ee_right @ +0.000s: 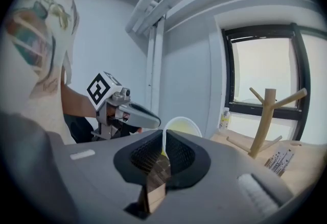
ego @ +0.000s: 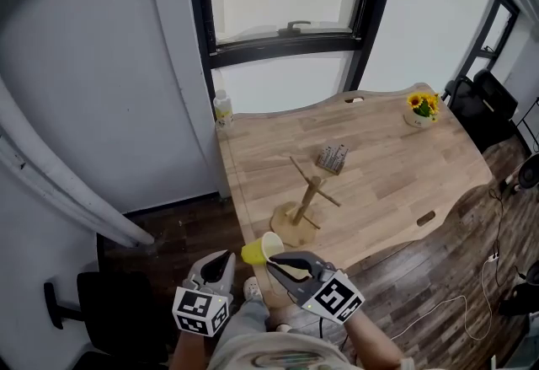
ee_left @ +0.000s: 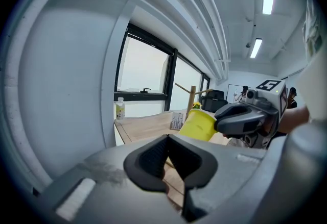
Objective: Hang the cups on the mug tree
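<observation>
- The left gripper (ego: 224, 260) is low in the head view, at about 9 o'clock from the cup. Its jaws are pressed together on nothing, and it seems to play no part in the carry.
- The yellow cup (ego: 259, 250) is in the air, short of the near edge of the table (ego: 396, 174). It lies on its side, with its mouth facing back toward the person and its base pointing away toward 10 o'clock. No handle shows in any view.
- The right gripper (ego: 280, 261) pinches the cup's wall at the rim, one pad inside and one outside.
- The mug tree (ego: 310, 198) stands upright on the table at about 1 o'clock from the right gripper, well apart from the cup, with its pegs slanting upward. The right hand is the nearer one and has the cup. The coming move therefore looks like a reach toward 1 o'clock, turning the cup so it can catch on a peg.
</observation>
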Tool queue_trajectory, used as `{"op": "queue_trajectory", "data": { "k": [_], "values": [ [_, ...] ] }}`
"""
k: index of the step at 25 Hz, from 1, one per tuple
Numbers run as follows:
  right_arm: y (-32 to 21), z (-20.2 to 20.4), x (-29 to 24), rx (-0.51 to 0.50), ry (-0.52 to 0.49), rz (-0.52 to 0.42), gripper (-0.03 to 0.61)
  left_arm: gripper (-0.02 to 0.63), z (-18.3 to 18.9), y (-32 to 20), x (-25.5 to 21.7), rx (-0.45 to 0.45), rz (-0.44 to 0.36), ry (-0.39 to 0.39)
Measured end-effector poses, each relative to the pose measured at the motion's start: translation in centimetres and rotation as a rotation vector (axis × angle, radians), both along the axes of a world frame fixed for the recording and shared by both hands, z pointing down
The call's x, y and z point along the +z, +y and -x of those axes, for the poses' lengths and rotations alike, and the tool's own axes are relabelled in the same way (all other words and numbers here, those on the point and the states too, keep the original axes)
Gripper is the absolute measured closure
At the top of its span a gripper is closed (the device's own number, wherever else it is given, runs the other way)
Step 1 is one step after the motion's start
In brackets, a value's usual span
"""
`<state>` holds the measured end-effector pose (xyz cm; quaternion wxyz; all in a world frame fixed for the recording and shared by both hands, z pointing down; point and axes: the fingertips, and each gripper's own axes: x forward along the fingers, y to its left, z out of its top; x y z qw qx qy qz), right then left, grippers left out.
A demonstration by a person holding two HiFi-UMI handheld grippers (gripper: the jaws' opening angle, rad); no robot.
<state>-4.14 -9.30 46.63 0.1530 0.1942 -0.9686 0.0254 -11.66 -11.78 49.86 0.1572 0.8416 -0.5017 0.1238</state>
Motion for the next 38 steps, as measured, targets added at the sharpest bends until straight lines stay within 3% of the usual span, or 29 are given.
{"op": "queue_trajectory", "data": {
  "k": [10, 21, 34, 38],
  "values": [
    [-1.7, -1.1, -1.4, 0.034, -0.209, 0.123, 0.557, 0.612, 0.4, -0.7, 0.4, -0.005, 0.009, -0.003],
    [-3.6, -2.2, -2.9, 0.037, -0.535, 0.382, 0.558, 0.612, 0.8, -1.0, 0.8, -0.017, 0.023, -0.009],
    [-5.9, -4.0, -2.3, 0.069, -0.811, 0.634, 0.558, 0.612, 0.4, -1.7, 1.1, -0.019, 0.034, -0.001],
    [-6.7, -4.5, -1.9, 0.093, -0.856, 0.680, 0.558, 0.612, 0.2, -2.0, 1.0, -0.013, 0.038, -0.002]
  ]
}}
